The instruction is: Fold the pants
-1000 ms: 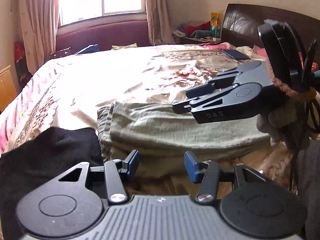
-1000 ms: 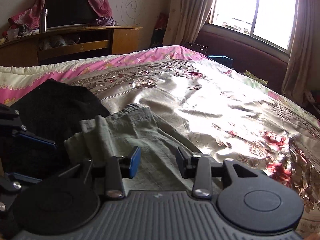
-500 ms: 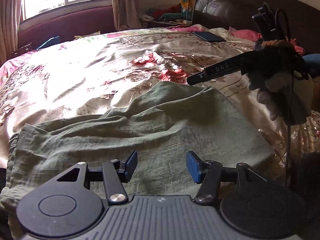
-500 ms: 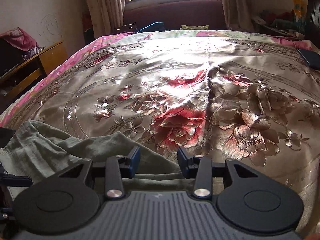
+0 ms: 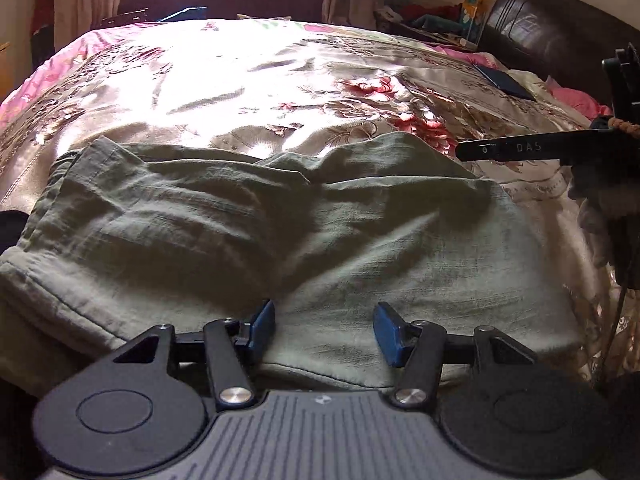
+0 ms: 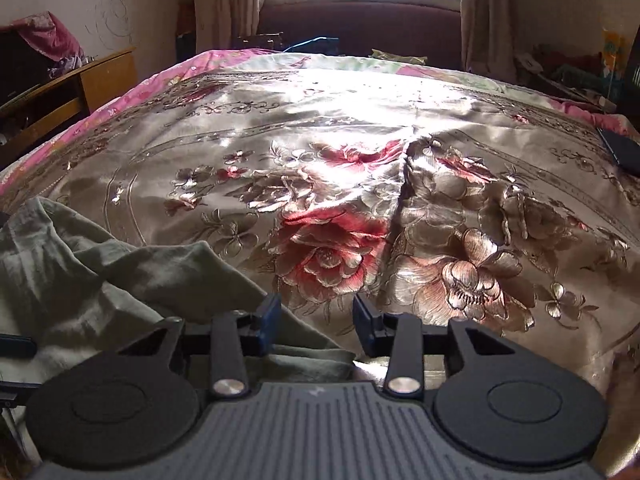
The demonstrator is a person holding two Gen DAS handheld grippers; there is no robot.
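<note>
Now both grippers' fingers gape over the pants' near edge, bedspread beyond.

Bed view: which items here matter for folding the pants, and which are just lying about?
Job: olive-green pants, left gripper, right gripper.

Lying about: floral bedspread, dark phone near the headboard, black garment at the pants' left edge, wooden cabinet.

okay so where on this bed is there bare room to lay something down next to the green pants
Bare bedspread runs from the far edge of the green pants to the window end, and right of them up to the dark phone. It is crowded along the near edge: the left gripper and right gripper hang over the pants.
</note>
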